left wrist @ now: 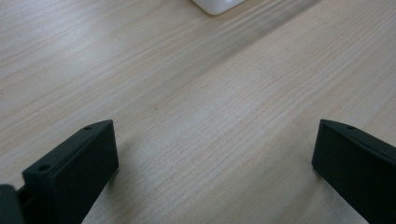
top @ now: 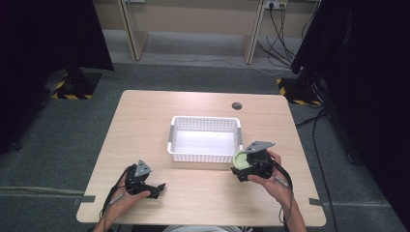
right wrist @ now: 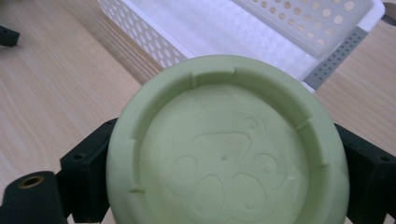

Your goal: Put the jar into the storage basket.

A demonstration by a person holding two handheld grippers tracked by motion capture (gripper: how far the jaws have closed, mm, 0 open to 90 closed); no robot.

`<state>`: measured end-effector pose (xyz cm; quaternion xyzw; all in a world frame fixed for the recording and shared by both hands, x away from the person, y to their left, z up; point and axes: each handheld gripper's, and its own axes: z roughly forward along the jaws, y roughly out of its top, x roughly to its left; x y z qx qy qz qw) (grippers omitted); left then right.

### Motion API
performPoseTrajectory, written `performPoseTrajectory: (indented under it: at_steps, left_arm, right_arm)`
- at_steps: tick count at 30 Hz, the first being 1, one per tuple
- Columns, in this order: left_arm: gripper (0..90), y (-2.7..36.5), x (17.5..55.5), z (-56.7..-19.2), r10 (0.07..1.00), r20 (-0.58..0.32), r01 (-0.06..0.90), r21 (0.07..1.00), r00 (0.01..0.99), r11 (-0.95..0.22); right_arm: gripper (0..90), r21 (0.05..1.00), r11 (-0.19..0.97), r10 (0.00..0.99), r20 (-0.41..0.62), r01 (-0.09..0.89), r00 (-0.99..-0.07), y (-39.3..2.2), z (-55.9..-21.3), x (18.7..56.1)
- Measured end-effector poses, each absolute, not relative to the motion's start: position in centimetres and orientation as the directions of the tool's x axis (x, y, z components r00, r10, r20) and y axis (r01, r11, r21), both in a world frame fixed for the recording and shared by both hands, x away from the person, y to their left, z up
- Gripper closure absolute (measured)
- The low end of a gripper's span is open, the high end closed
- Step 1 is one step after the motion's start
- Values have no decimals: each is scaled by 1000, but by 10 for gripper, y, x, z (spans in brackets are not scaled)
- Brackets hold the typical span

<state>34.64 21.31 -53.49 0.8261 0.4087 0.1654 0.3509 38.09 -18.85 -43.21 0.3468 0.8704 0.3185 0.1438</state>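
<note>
- My right gripper [top: 247,169] is clamped on a pale green bowl [right wrist: 227,147]; in the right gripper view a black jaw presses against each side of it, so the grip runs across its width.
- The bowl faces that camera with its underside, where a raised foot ring and an embossed paw-like pattern show. I judge it is held turned on its side or tipped over, which keeps the round wall square between the jaws.
- In the high view the bowl [top: 241,159] sits lifted off the wooden table [top: 145,121], just beside the near right corner of the white basket [top: 205,138]. The basket's perforated wall [right wrist: 154,42] lies right behind the bowl, so I take the basket for where it is headed; holding it this close leaves only a short lift over the rim.
- The inside of the basket looks bare, so the bowl should find room anywhere on its floor.
- My left gripper [top: 151,188] rests low over the table's near left part, well apart from the basket. Its jaws stand spread wide with nothing but bare wood grain between them in the left gripper view, and a corner of the basket [left wrist: 215,5] shows at the top edge.
- I judge the left one is parked there to stay out of the right hand's path.
</note>
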Motion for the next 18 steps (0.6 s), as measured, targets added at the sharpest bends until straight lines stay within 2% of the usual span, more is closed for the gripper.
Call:
performPoseTrajectory:
  at_steps: [18]
  left_arm:
    - [0,213,346,-535,791,-13,559,715,611,-420]
  right_arm:
    - [112,648,608,619,-25,459,-785,-146,-421,392]
